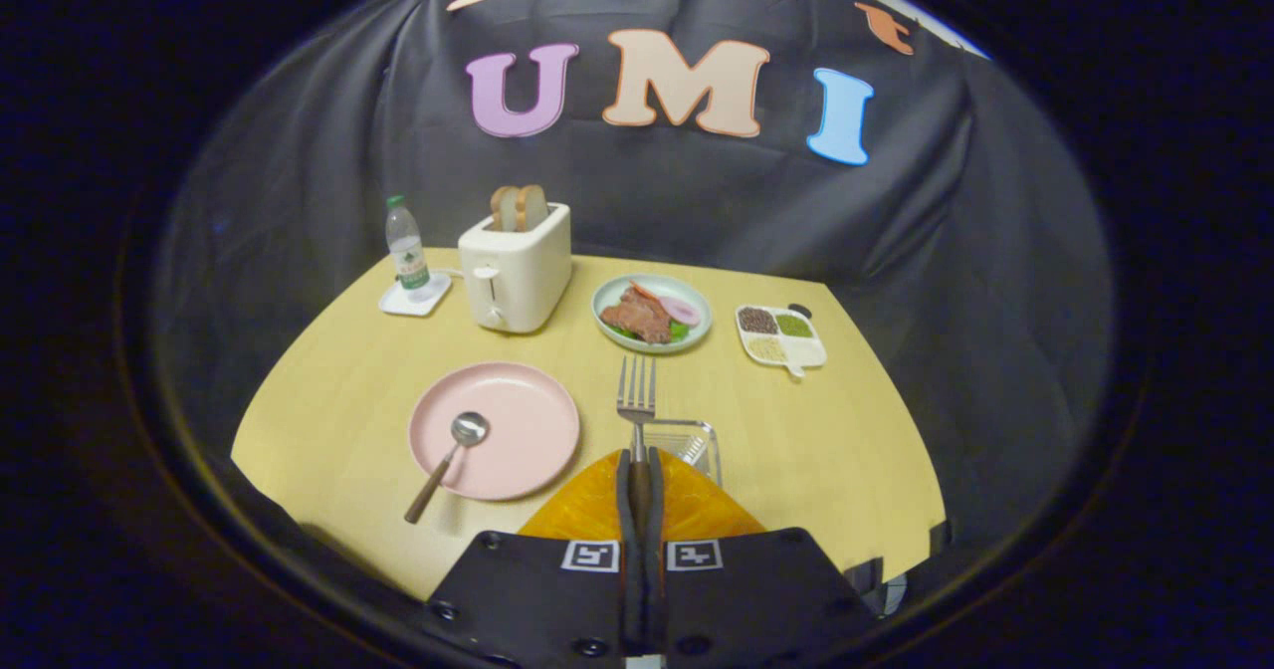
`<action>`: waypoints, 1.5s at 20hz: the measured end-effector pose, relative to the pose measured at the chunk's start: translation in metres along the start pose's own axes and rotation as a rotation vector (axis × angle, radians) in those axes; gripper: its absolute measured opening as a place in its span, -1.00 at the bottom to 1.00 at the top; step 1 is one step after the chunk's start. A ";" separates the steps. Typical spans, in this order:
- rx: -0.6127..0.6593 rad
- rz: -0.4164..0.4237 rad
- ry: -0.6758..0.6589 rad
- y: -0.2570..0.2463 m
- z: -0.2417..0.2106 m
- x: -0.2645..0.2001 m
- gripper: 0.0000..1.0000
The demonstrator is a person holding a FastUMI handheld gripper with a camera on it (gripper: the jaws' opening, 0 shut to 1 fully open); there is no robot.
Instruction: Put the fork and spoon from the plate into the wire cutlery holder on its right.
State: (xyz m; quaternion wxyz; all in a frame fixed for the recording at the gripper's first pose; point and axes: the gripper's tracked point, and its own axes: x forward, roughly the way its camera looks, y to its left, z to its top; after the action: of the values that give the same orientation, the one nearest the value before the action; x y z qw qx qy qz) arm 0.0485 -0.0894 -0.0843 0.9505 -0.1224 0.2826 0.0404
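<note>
My gripper (638,462) is shut on the fork (636,390), pinching its handle so the tines stick out ahead of the fingertips. Fork and fingers hover over the wire cutlery holder (687,442), which stands just right of the pink plate (523,395) and is partly hidden by my fingers. On the plate lies the spoon (466,430), bowl toward the plate's middle and brown handle reaching over the near rim toward me.
Beyond the plate stand a white toaster (515,266) with bread and a water bottle (406,246) on a coaster. A green plate of food (652,313) and a divided dish (781,335) sit at the back right of the yellow table (816,430).
</note>
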 end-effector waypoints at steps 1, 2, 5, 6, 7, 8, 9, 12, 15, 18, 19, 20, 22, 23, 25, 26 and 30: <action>-0.017 0.005 0.040 -0.006 -0.009 -0.002 -0.93; -0.034 0.013 0.081 -0.010 -0.015 -0.002 -0.93; -0.052 0.054 0.203 -0.014 -0.034 0.002 -0.92; -0.056 0.064 0.242 -0.016 -0.039 0.005 -0.92; -0.061 0.072 0.280 -0.018 -0.044 0.010 -0.92; -0.063 0.079 0.320 -0.020 -0.048 0.015 -0.93; -0.059 0.085 0.356 -0.021 -0.051 0.020 -0.93; -0.025 0.103 0.453 -0.022 -0.055 0.034 -0.92; -0.029 0.113 0.505 -0.020 -0.057 0.048 -0.92; -0.074 0.091 0.580 -0.024 -0.068 0.060 -0.92; -0.090 0.087 0.602 -0.025 -0.071 0.063 -0.93; -0.094 0.091 0.618 -0.024 -0.072 0.066 -0.90; -0.056 0.102 0.616 -0.021 -0.066 0.069 -0.90; -0.039 0.097 0.620 -0.023 -0.065 0.069 -0.90; -0.030 0.098 0.620 -0.024 -0.063 0.070 -0.90; -0.032 0.097 0.616 -0.025 -0.063 0.069 -0.85; 0.004 0.096 0.558 -0.025 -0.055 0.070 -0.67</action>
State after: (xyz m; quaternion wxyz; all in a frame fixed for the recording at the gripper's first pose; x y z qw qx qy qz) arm 0.0820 -0.1275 -0.1623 0.8332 -0.1134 0.5389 0.0494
